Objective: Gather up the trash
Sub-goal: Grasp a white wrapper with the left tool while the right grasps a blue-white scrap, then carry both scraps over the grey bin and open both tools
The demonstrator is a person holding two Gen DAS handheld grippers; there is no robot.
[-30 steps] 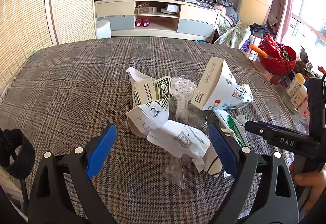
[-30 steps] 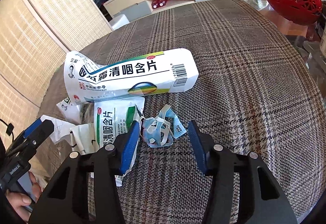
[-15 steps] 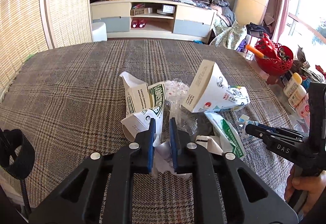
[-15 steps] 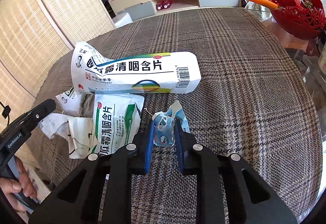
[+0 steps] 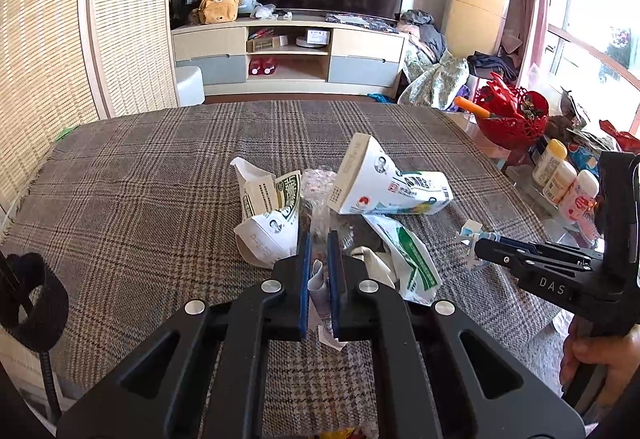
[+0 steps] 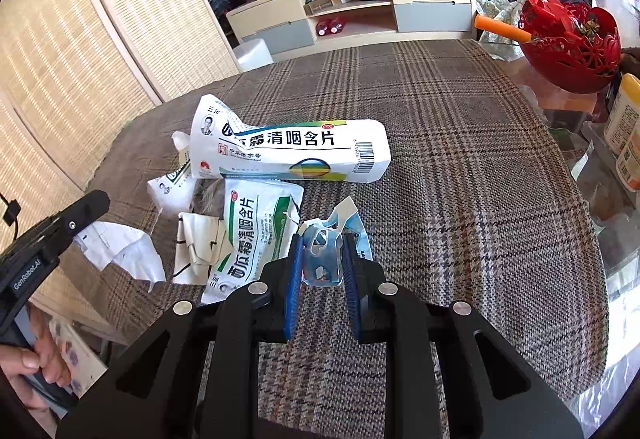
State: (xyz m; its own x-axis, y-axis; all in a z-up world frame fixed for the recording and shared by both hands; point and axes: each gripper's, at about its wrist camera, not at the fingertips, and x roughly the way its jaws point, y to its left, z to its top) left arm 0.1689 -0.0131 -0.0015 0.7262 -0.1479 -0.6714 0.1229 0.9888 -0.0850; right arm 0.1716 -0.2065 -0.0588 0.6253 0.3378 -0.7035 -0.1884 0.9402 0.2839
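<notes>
Lozenge box behind sachet

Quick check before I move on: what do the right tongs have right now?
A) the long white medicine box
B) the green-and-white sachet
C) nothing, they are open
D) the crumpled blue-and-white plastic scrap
D: the right tongs are shut on the blue-and-white scrap, while the box and the sachet lie apart on the cloth.
</notes>
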